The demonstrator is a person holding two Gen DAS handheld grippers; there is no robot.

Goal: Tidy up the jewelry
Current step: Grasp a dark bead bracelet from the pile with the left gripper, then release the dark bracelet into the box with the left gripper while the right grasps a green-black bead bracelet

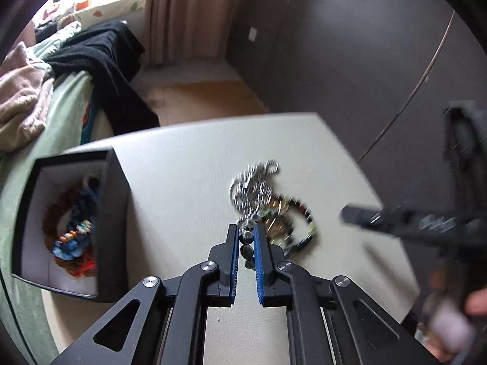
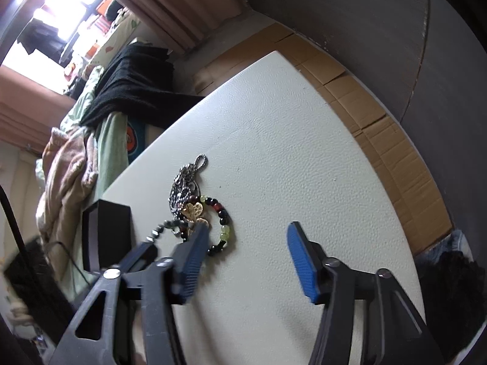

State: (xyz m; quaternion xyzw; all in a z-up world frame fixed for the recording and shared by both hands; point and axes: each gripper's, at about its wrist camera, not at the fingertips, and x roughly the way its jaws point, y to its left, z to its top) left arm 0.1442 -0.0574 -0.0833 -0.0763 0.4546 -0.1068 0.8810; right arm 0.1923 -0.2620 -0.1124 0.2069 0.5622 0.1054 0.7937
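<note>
Pinching a strand of mottled grey stone beads (image 1: 247,245) between the blue pads of the left gripper (image 1: 245,231), jaws drawn nearly together with only the beads' width between them. Running that strand lengthwise along the fingers, its near end hanging back toward the wrist, its far end trailing into the heap just ahead. Touching and overlapping there with a silver ball chain and pendant (image 1: 254,182), a bracelet of black, green and red round beads (image 1: 306,223) and some gold filigree heart charms (image 2: 194,211), all resting on the white textured tabletop (image 1: 188,158). Judging the strand partly lifted, though not seeing clearly whether it is snagged on the chain. Looking left of the pinch to an open black box with a pale lining (image 1: 117,213), standing near the table's left edge, well apart from the heap and already holding blue, orange and brown beaded pieces. Reckoning the coming move as a carry leftward and a little back, from heap to box, with the strand's long axis needing to drop in through the opening. Holding the right gripper (image 2: 248,228) spread wide and empty, its left finger just beside the bracelet, its right finger over bare table. Sitting nearer the heap than the box, so likely free to steady the remaining pieces if the strand drags them along.
</note>
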